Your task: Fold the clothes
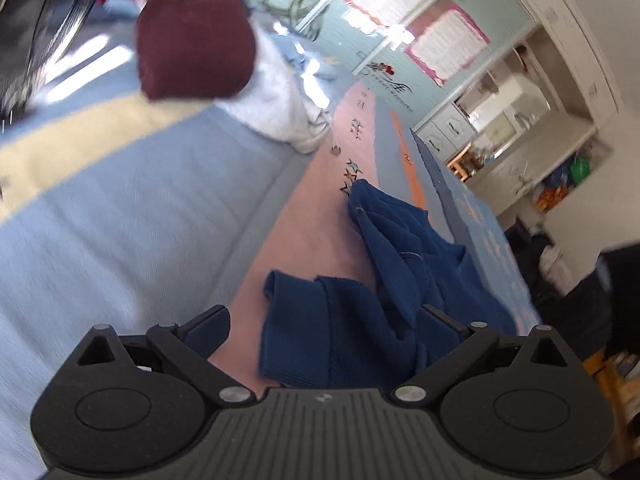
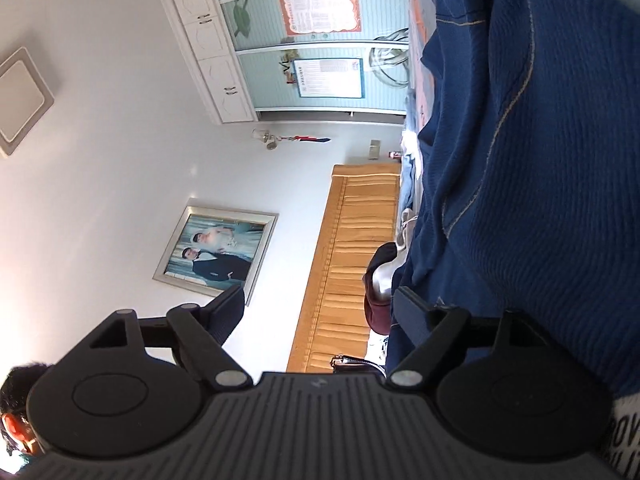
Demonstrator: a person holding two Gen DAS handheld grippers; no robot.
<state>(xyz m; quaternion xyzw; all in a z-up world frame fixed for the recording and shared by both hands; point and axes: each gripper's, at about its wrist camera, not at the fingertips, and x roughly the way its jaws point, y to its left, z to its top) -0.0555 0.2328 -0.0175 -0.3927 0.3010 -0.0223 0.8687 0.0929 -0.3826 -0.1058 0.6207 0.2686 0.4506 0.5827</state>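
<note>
A crumpled dark blue knit garment (image 1: 400,272) lies on the pink band of the bed sheet (image 1: 120,220). My left gripper (image 1: 324,324) stands open just over it. The garment's ribbed hem is between the spread fingers, and the pads do not press on it. Farther up the bed a maroon garment (image 1: 192,36) rests on a pale grey one (image 1: 280,100). In the right wrist view the same blue garment (image 2: 540,200) fills the right side. My right gripper (image 2: 320,308) is open with nothing between its fingers. Its right finger (image 2: 412,312) lies against the cloth's edge.
A wooden headboard (image 2: 348,260) stands at the bed's end, with a black bag (image 2: 356,362) near it. The maroon garment (image 2: 376,312) shows beside the headboard. A blurred black object (image 1: 32,20) sits at the top left. Cabinets (image 1: 452,128) stand past the bed's edge. A person's head (image 2: 16,400) shows low left.
</note>
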